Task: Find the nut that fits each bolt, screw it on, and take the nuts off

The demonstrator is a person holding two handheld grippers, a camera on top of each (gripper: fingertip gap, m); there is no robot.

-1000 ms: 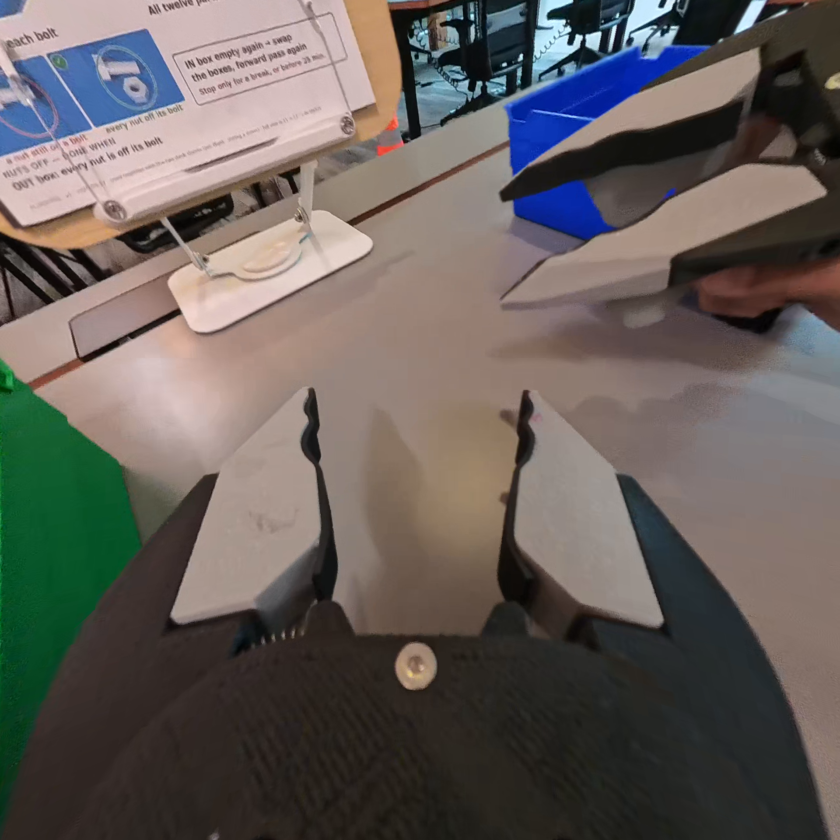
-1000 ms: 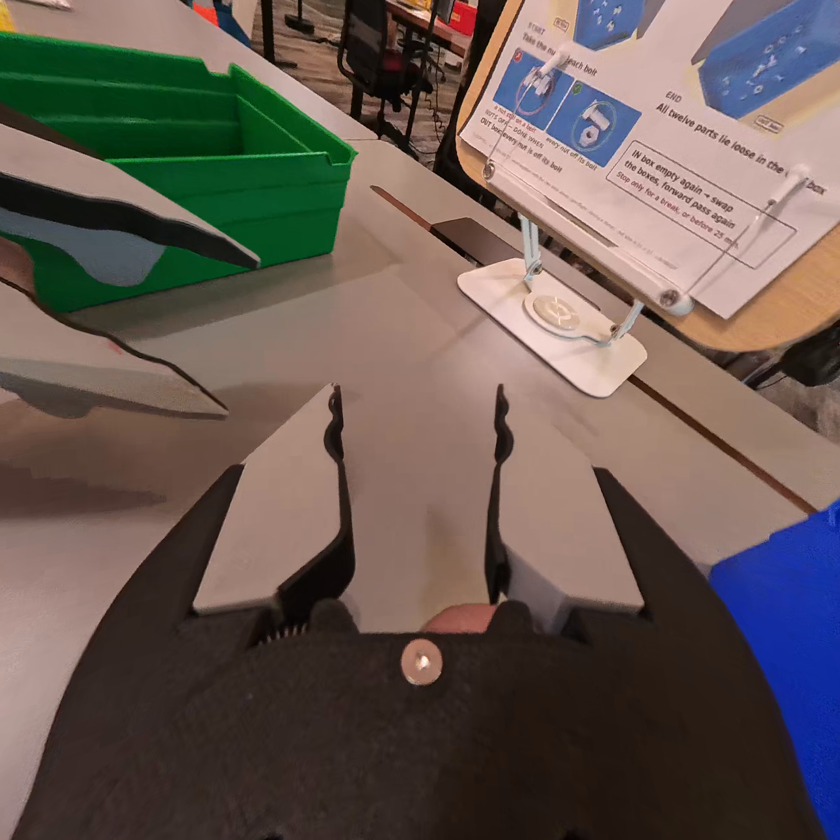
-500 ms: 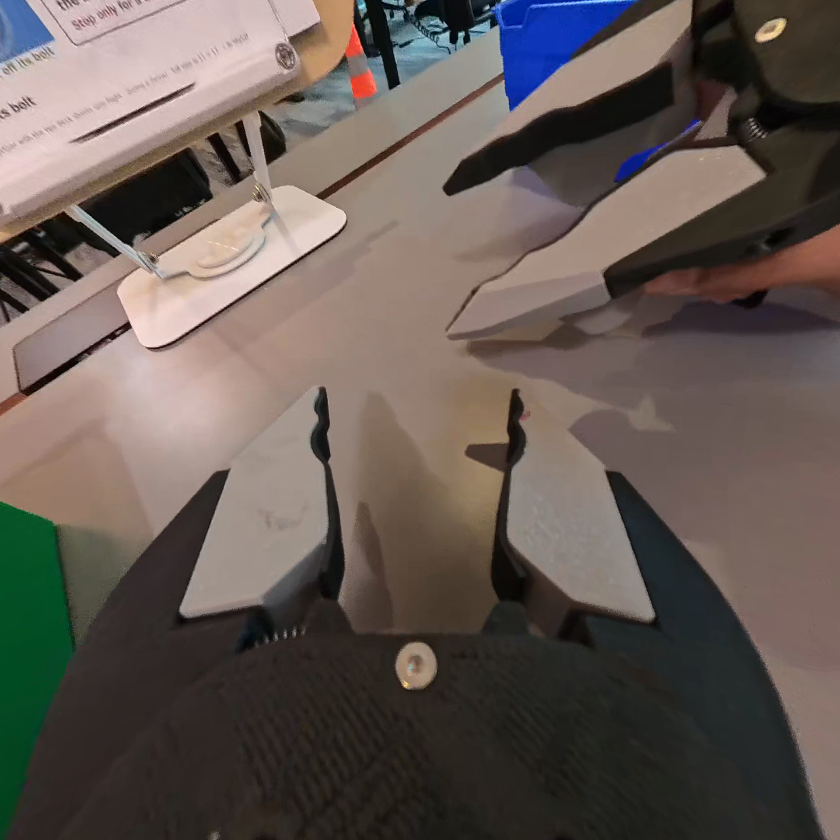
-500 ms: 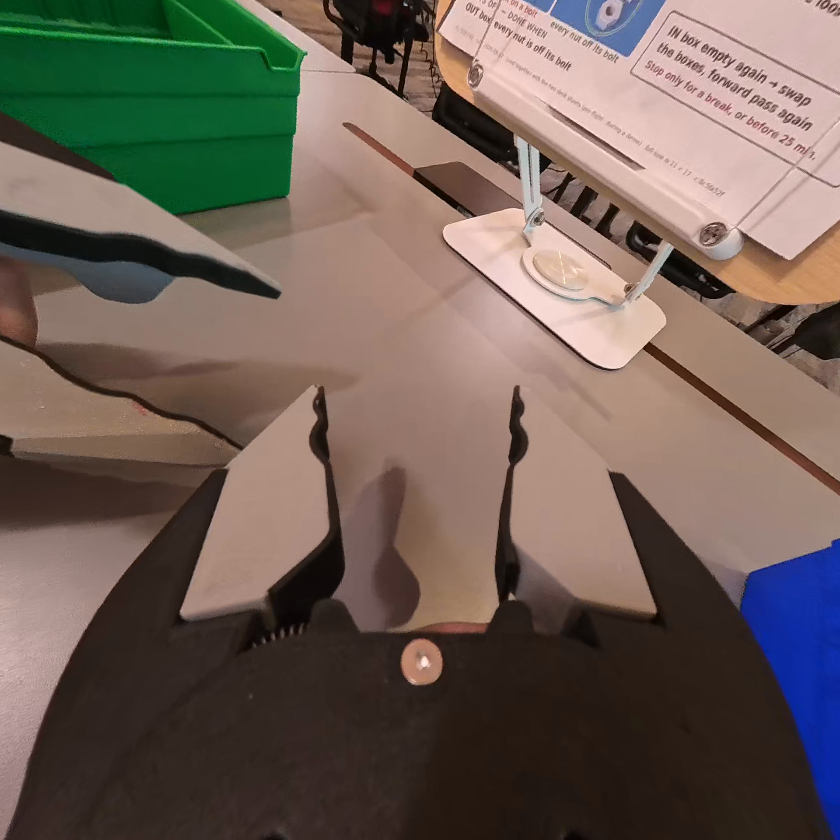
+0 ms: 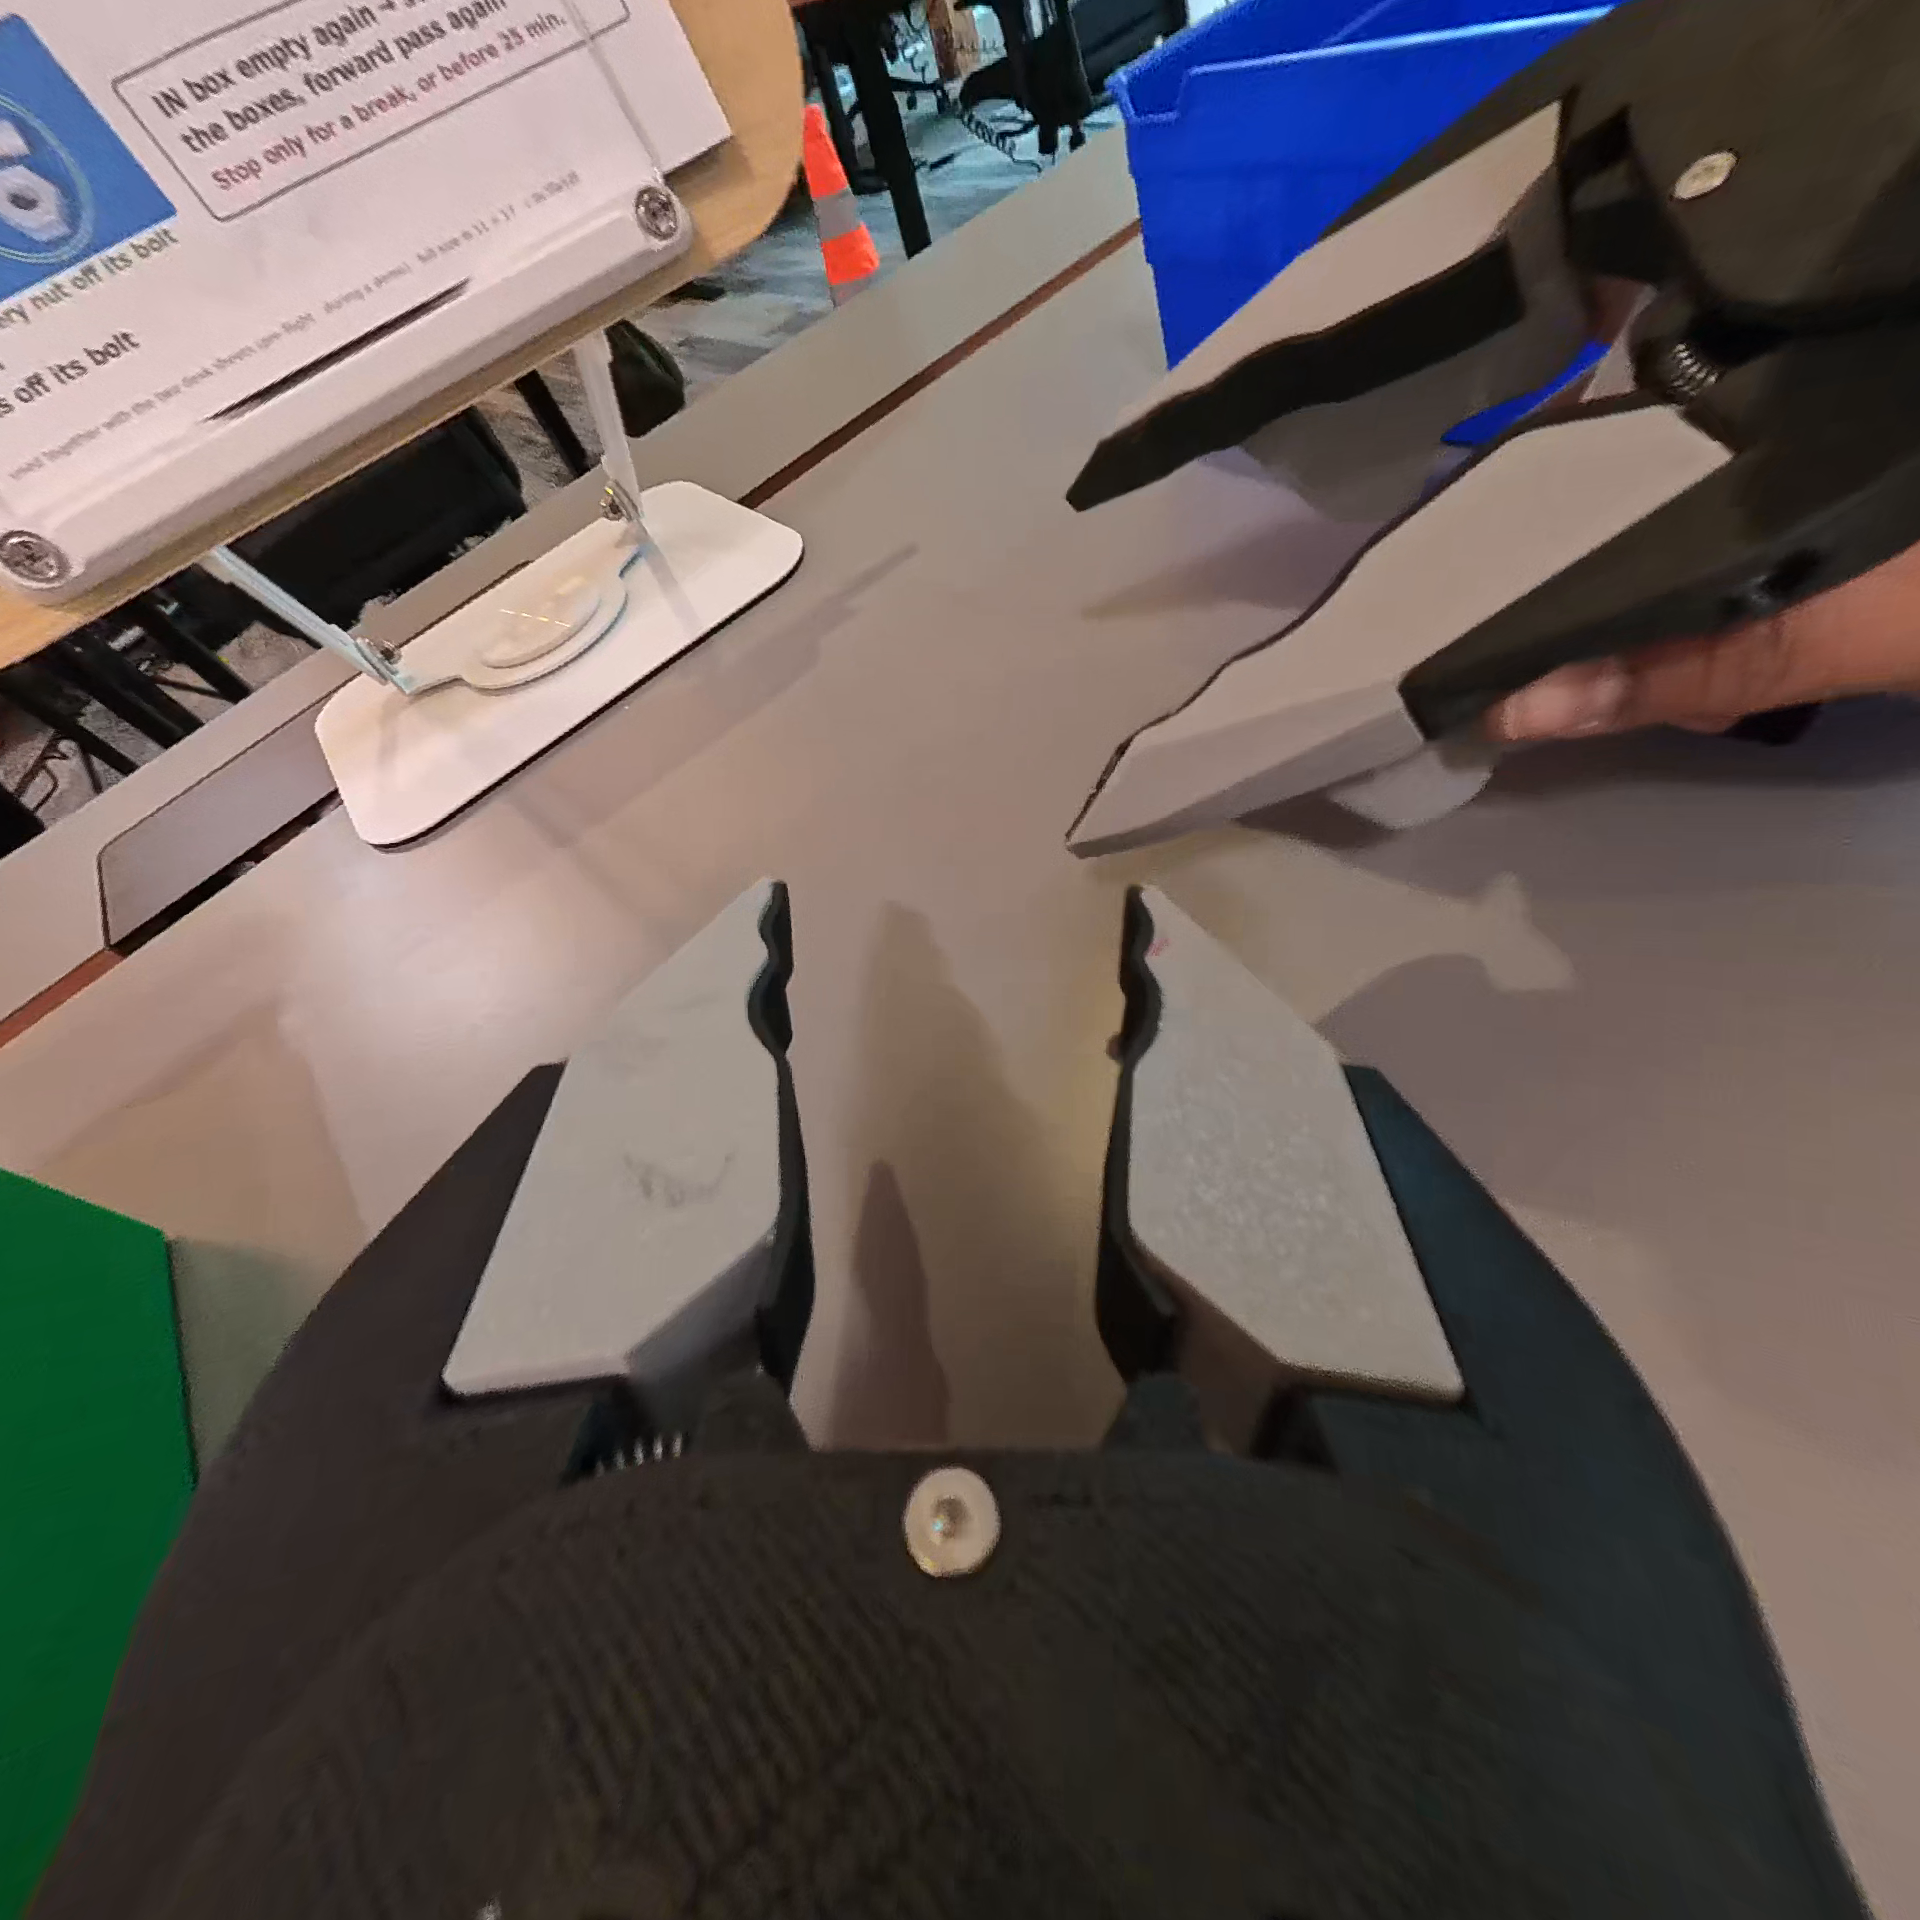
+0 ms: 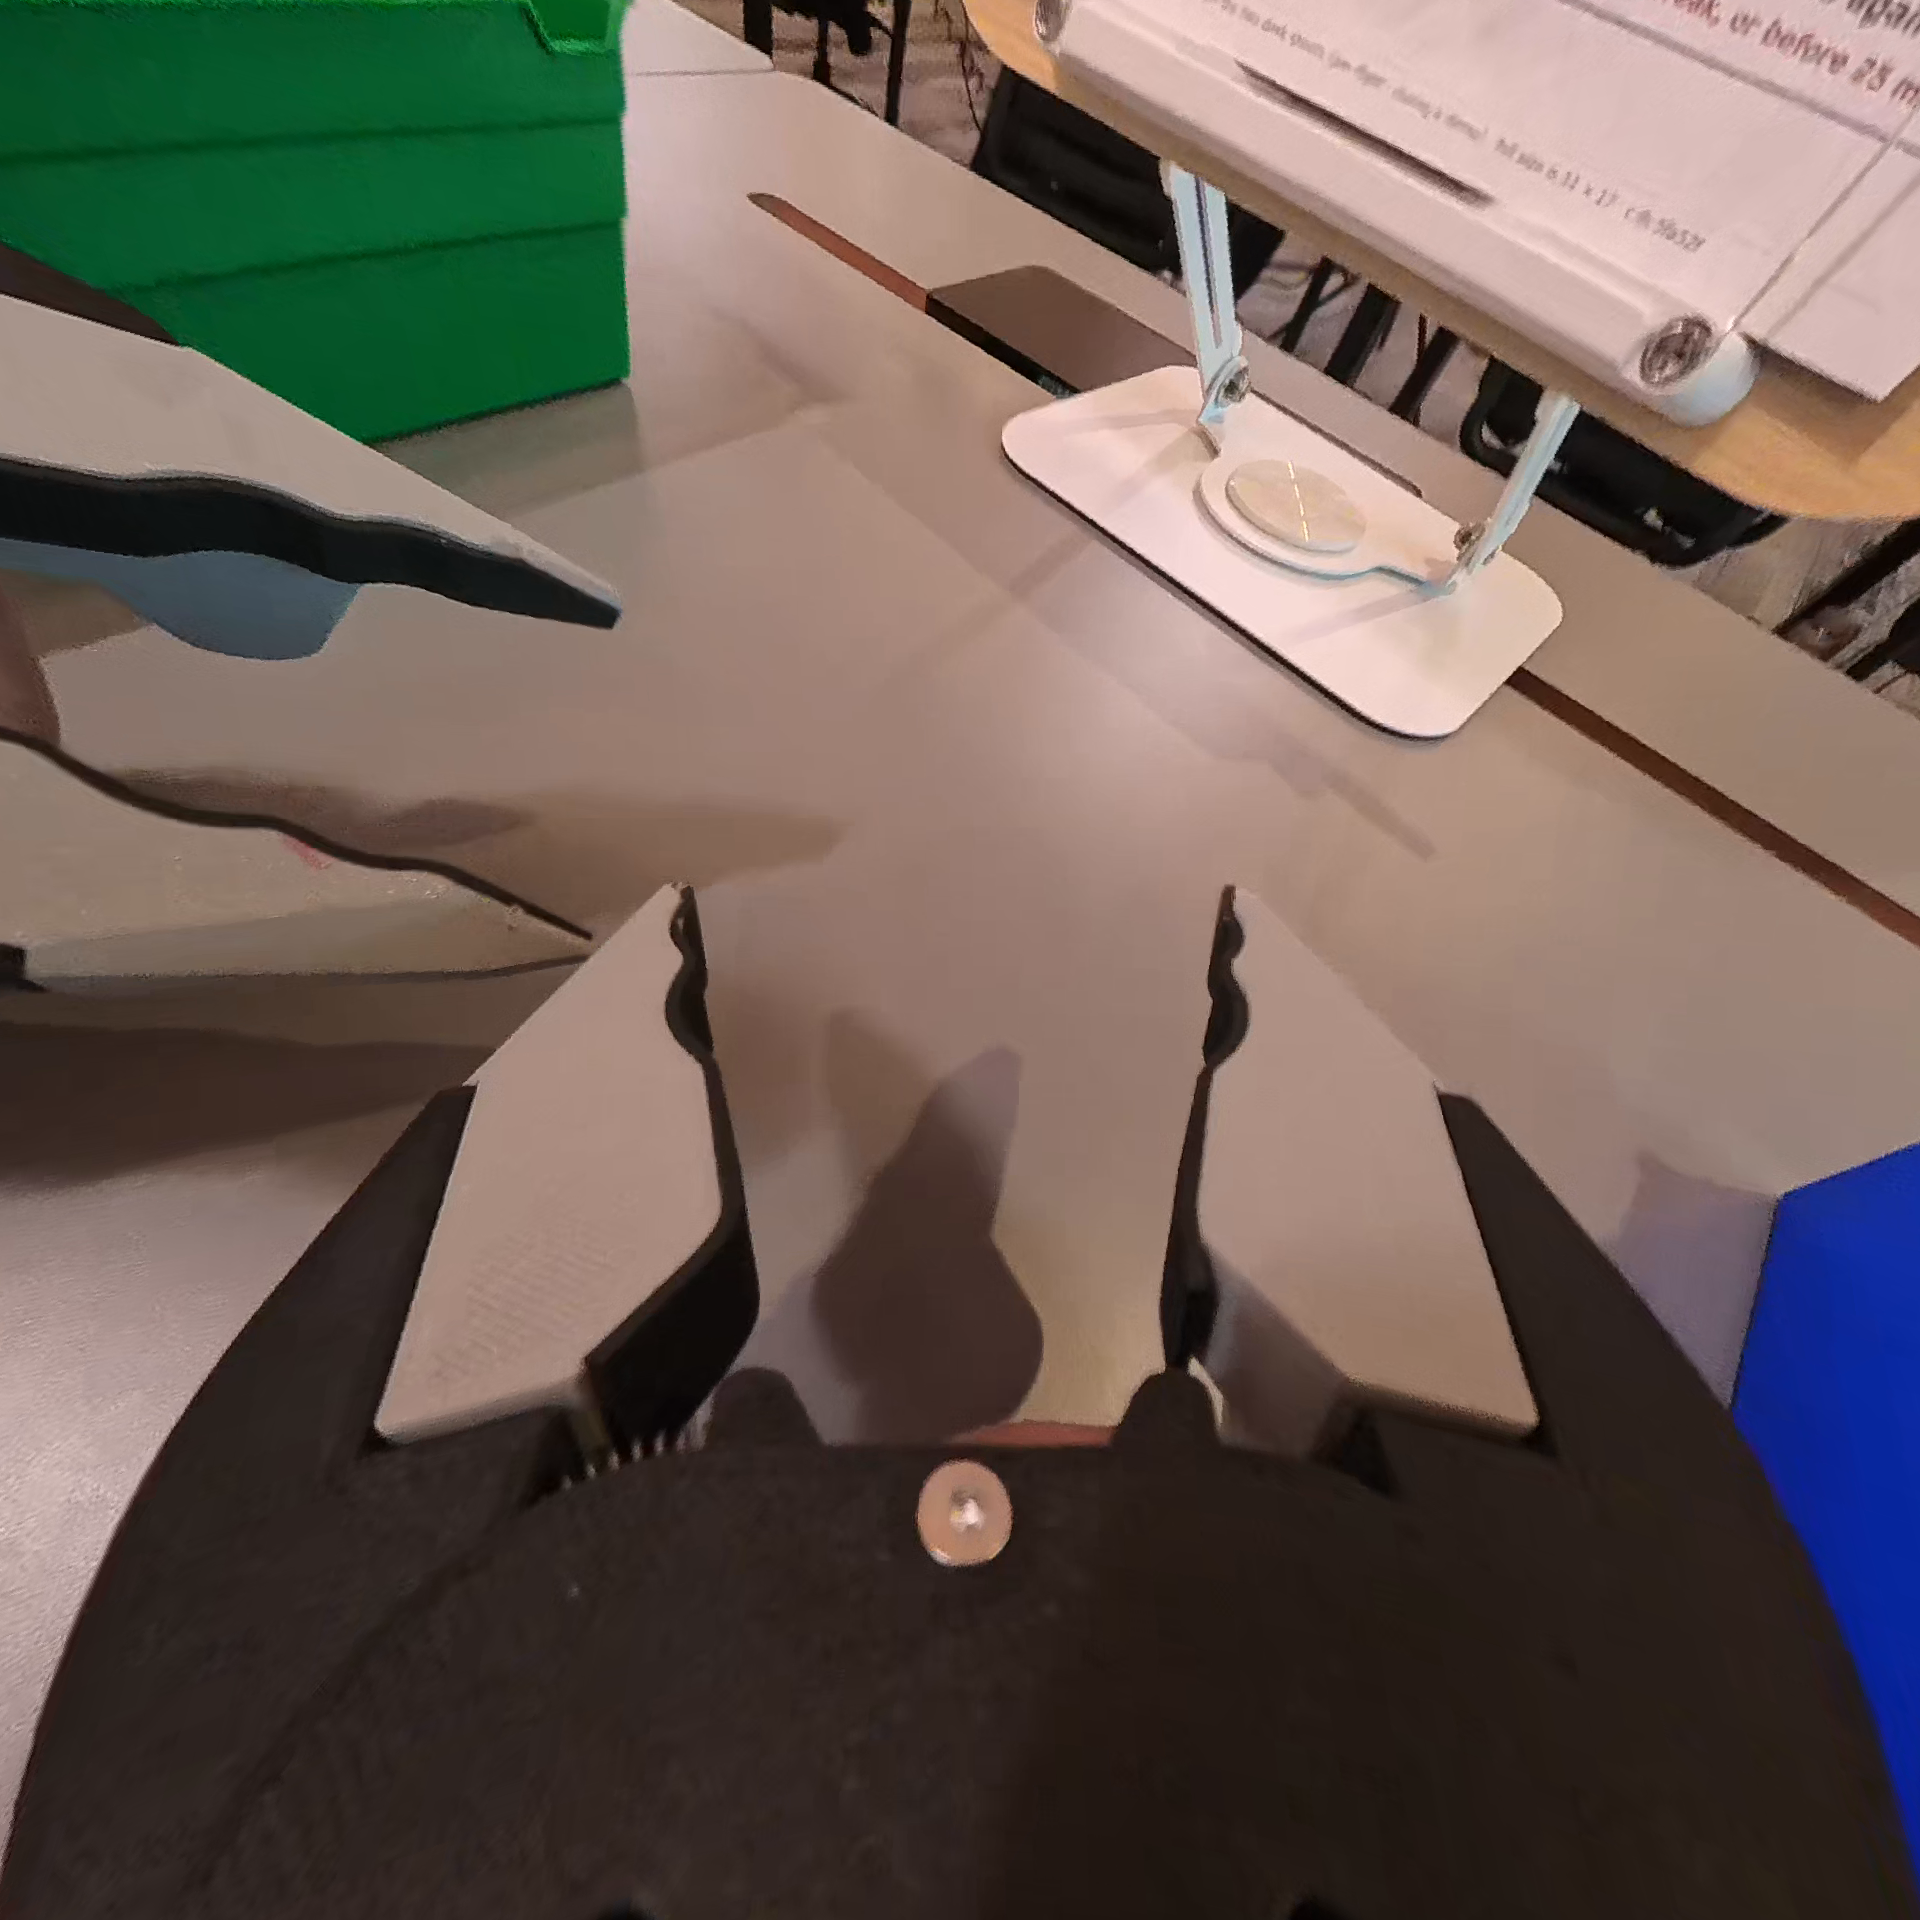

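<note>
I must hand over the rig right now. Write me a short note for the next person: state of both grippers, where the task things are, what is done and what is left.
Left gripper: open, empty, low over the grey table.
Right gripper: open, empty, also low over the table, tips pointing toward the left one.
Green bin sits on the left side, blue bin on the right; their insides are not visible. The instruction sheet stand is at the far edge.
No bolt or nut is in view, and nothing is held.
Done: cannot tell from these views.
Left: look into the bins, then pick up a bolt and its nut.
</note>
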